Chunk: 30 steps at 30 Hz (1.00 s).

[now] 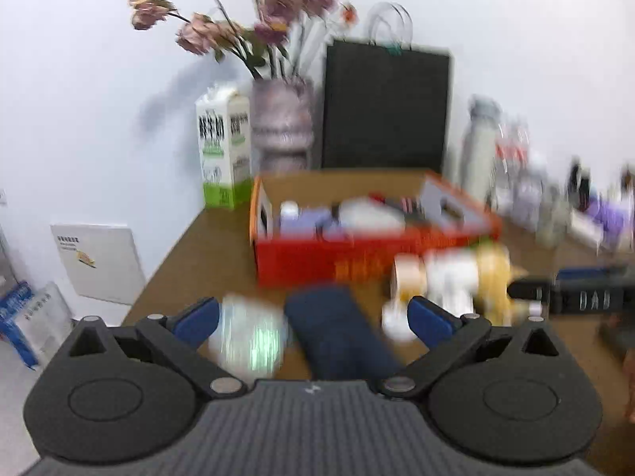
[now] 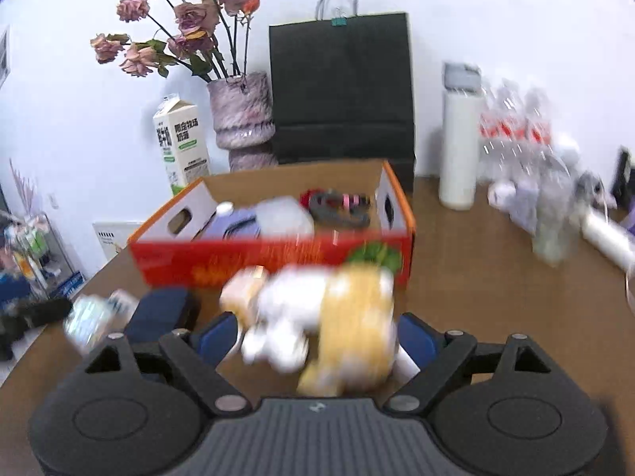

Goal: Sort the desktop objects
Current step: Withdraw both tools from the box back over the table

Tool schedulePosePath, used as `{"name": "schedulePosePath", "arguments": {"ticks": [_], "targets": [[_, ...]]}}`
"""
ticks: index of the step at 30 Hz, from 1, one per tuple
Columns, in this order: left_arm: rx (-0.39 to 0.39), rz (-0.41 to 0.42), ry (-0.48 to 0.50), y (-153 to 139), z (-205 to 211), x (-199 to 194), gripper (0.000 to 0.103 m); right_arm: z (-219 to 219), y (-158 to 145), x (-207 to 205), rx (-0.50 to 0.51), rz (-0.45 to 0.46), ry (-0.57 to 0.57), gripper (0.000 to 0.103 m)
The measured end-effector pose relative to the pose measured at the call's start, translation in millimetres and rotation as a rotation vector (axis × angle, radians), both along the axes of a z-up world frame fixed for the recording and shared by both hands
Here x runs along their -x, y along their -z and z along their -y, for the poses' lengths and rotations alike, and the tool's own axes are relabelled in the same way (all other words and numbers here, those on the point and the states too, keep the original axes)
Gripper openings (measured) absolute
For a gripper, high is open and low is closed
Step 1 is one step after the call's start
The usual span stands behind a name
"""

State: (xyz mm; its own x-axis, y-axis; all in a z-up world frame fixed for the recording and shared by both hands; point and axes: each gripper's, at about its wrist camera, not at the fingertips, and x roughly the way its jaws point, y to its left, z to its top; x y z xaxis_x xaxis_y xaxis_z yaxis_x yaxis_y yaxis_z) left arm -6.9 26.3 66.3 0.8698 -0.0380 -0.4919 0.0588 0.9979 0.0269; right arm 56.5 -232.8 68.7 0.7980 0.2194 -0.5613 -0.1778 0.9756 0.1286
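Observation:
An orange cardboard box stands mid-table and holds several items. My left gripper is open above a dark blue case, with a clear plastic packet beside its left finger. My right gripper is open around a white and yellow plush toy; its blue pads flank the toy and contact is unclear through blur. The plush, the case and the packet show in both views.
At the back stand a milk carton, a vase of dried roses, a black paper bag, a white bottle and packed water bottles. A black box lies right. The table's left edge is close.

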Motion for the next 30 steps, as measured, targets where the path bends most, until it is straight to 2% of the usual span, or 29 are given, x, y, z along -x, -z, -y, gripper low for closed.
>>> {"name": "schedulePosePath", "arguments": {"ticks": [3, 5, 8, 11, 13, 16, 19, 26, 30], "targets": [[-0.063, 0.012, 0.017, 21.6, 11.7, 32.4, 0.103, -9.6, 24.1, 39.1, 0.054, 0.015, 0.029, 0.087], [-0.036, 0.013, 0.000, 31.4, 15.6, 46.7, 0.103, -14.2, 33.8, 59.7, 0.083, 0.025, 0.036, 0.087], [0.021, 0.016, -0.006, 45.5, 19.5, 65.5, 0.103, -15.6, 43.9, 80.1, 0.076, 0.013, 0.025, 0.087], [0.005, 0.019, -0.031, 59.0, 30.0, 77.2, 0.103, -19.3, 52.0, 98.4, 0.126, 0.025, 0.010, 0.087], [-0.014, -0.003, -0.023, 66.3, 34.1, 77.3, 0.103, -18.7, 54.1, 105.1, 0.140, 0.036, 0.013, 0.087], [-0.018, 0.005, -0.022, 66.5, 34.5, 77.0, 0.103, -15.1, 54.0, 108.3, 0.101, 0.038, -0.002, 0.088], [-0.028, -0.031, -0.030, 69.0, 36.3, 71.6, 0.103, -11.8, 54.4, 106.5, 0.083, 0.039, 0.020, 0.088], [-0.069, -0.053, -0.006, 71.7, 43.8, 69.5, 0.103, -6.7, 56.1, 104.4, 0.047, 0.038, 0.007, 0.088], [-0.067, -0.074, 0.000, 73.1, 43.5, 66.0, 0.103, -5.7, 57.0, 100.8, 0.031, 0.022, 0.008, 0.088]]}}
